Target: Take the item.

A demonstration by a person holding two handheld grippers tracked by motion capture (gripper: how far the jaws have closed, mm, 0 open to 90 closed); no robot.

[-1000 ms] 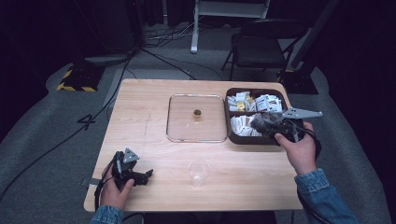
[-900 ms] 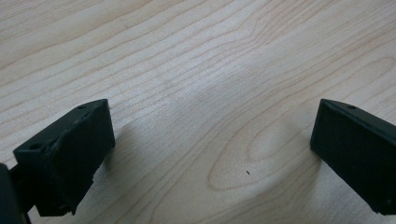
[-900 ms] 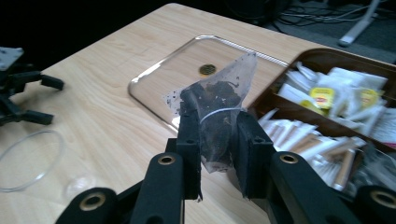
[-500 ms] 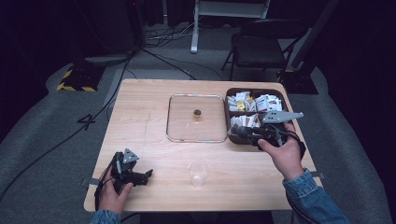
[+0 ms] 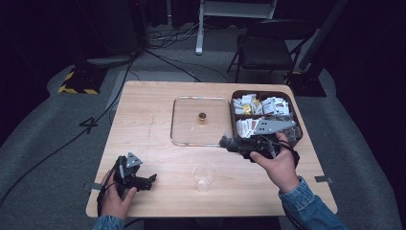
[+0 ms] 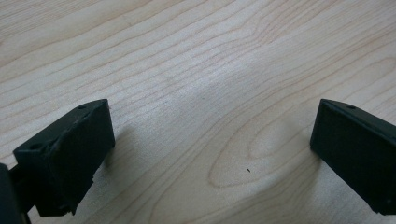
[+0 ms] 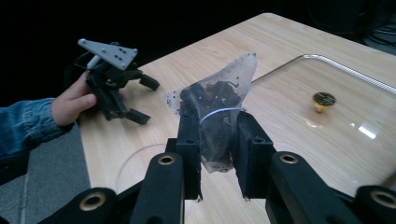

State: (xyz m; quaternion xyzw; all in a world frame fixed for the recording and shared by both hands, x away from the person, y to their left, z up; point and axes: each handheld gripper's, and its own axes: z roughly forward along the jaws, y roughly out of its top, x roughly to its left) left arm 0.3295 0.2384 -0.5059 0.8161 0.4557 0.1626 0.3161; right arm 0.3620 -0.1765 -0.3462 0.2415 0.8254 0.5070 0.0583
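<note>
Mesh tea bag (image 7: 215, 116) pinched in right tool (image 7: 217, 154).

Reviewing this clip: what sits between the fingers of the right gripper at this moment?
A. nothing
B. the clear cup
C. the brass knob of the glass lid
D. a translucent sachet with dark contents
D: in the right gripper view the right gripper is shut on a translucent sachet of dark material; the glass lid lies flat on the table.
</note>
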